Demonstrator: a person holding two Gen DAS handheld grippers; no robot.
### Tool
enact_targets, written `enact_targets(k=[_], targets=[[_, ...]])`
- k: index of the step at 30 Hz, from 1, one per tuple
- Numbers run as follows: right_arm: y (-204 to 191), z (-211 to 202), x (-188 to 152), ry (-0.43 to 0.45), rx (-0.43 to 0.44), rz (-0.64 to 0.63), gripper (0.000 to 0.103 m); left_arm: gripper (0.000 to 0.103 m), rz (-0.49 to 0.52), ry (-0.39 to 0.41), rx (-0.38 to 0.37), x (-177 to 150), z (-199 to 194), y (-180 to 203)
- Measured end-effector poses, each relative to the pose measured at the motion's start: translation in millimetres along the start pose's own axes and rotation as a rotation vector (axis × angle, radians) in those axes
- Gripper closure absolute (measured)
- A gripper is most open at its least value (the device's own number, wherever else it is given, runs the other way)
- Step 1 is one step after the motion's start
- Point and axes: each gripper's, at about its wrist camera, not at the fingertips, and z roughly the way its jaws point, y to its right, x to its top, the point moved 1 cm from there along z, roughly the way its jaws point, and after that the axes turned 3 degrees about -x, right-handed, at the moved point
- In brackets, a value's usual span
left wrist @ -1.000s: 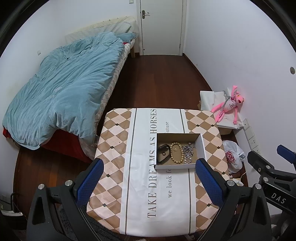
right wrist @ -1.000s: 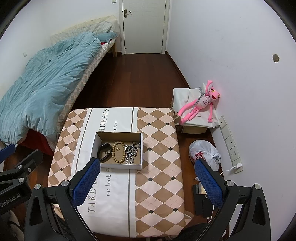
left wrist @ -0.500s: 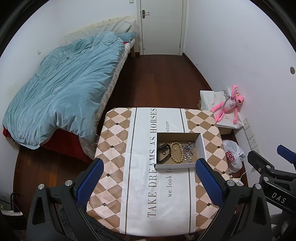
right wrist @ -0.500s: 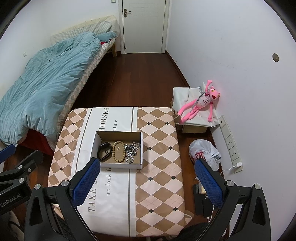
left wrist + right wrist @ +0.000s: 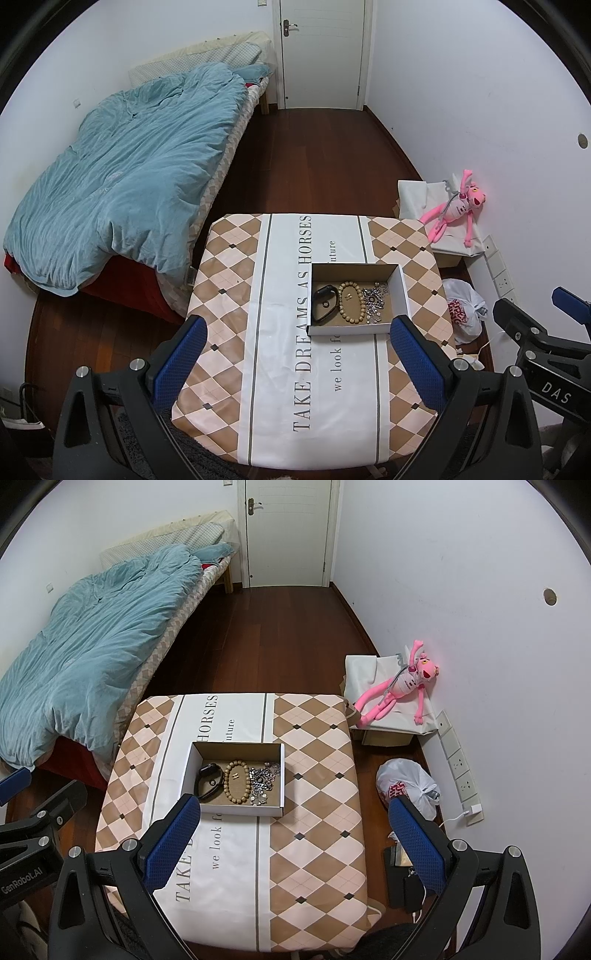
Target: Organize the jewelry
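A shallow cardboard box (image 5: 403,291) (image 5: 280,771) sits on the table with the checked cloth (image 5: 229,266) (image 5: 314,768). Inside lie a black band (image 5: 325,304) (image 5: 208,781), a wooden bead bracelet (image 5: 351,302) (image 5: 237,782) with small earrings inside its loop, and a heap of silver chain (image 5: 375,301) (image 5: 263,781). My left gripper (image 5: 295,347) hangs high above the table's near side, open and empty. My right gripper (image 5: 291,827) is also high, open and empty, right of the box.
A bed with a blue duvet (image 5: 129,177) stands left of the table. A pink plush toy (image 5: 400,686) lies on a covered box by the right wall. A white plastic bag (image 5: 406,786) and wall sockets (image 5: 458,764) are on the floor side at right. A closed door (image 5: 321,55) is at the far end.
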Motion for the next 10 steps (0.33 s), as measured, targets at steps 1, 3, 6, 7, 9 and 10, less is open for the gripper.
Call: enact_targets(k=[1,3,6,7,9,10], targets=[[-0.2,-0.1,0.2,0.0,-0.001,-0.001,0.0,0.002,0.0,0.0,-0.001,0.0,-0.3,0.6],[0.2,-0.3,0.2,0.001,0.0,-0.001,0.0,0.002,0.002,0.001,-0.001,-0.3,0.3,-0.2],[-0.1,-0.3,0.0,0.0,-0.001,-0.001,0.0,0.002,0.0,0.002,-0.004,-0.5,0.1,-0.5],[-0.2,-0.2,-0.1,0.001,-0.001,-0.002,0.0,0.002,0.001,0.005,-0.002,-0.5,-0.1,-0.3],[-0.1,-0.1,0.0,0.0,-0.001,-0.003,0.0,0.002,0.002,0.009,0.002,-1.0,0.4,0.5],[-0.1,-0.2,-0.1,0.0,-0.001,-0.002,0.0,0.002,0.002,0.007,-0.001,-1.3,0.9,0.9]])
